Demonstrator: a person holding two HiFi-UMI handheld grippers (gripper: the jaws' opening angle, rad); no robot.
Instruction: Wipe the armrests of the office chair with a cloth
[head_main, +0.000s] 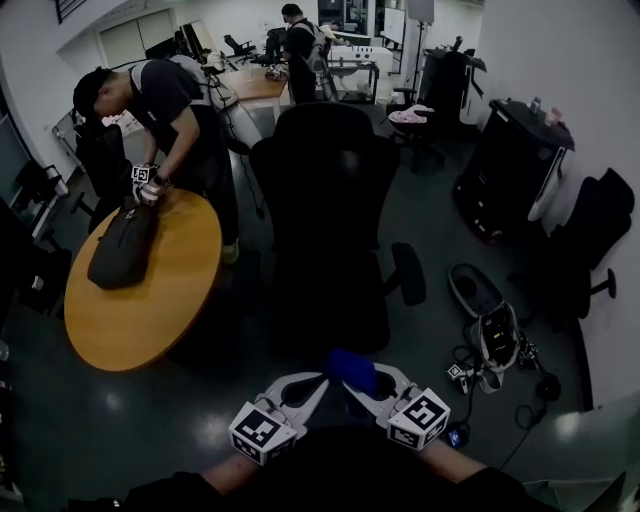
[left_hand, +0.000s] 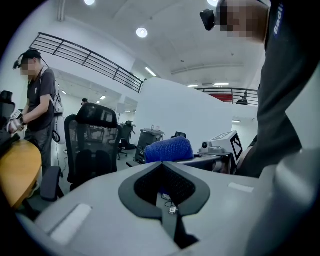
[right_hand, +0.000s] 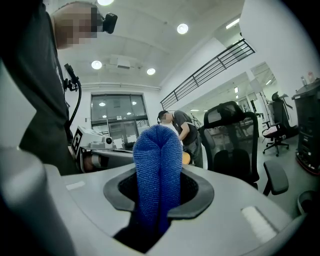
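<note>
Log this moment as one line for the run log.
phase: pre-wipe | right gripper: jaws shut on blue cloth | left gripper: jaws together, empty | office chair: ahead, armrests untouched

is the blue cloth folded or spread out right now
Folded: the blue cloth stands doubled over, with a crease down its middle, pinched between the jaws of the right gripper.

I hold both grippers low and close in front of my body, forearms (head_main: 452, 468) angled inward so the tips nearly meet. My left gripper (head_main: 303, 387) has its jaws pressed together with nothing between them. My right gripper (head_main: 384, 384) is clamped on the folded cloth (right_hand: 159, 165).
</note>
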